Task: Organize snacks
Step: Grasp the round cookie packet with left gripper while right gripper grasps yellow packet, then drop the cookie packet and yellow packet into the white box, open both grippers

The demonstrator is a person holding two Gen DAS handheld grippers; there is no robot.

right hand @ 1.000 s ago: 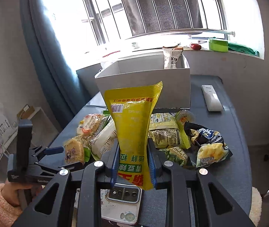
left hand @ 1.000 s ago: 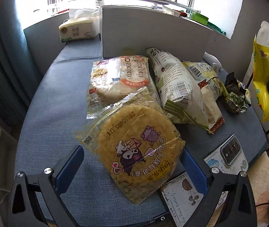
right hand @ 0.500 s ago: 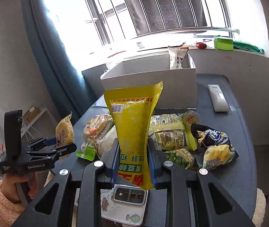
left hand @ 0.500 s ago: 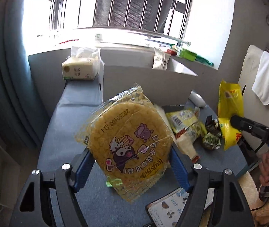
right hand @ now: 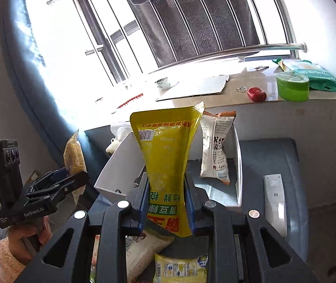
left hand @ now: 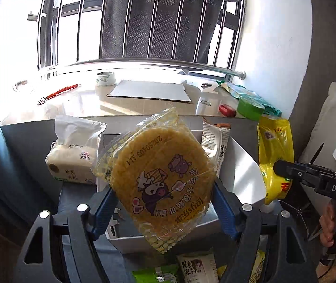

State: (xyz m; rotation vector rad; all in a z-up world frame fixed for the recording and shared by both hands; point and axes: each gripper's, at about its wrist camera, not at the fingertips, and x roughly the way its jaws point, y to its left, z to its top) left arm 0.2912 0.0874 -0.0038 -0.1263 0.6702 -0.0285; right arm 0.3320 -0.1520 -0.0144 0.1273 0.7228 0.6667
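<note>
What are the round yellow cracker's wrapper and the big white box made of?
The cracker's wrapper looks like thin clear plastic film: glossy, see-through, with crinkled, zigzag-cut edges. The white box looks like cardboard or stiff paperboard: flat matte walls with thin straight edges, though the pictures can't settle which.

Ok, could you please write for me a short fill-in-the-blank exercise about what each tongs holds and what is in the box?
1. The left tongs hold a round yellow cracker pack printed with a cartoon ____.
2. The right tongs are shut on a tall ____ pouch.
3. One white snack bag stands inside the white ____.
4. A white remote lies to the ____ of that container.

Missing words: cow; yellow; box; right
</note>
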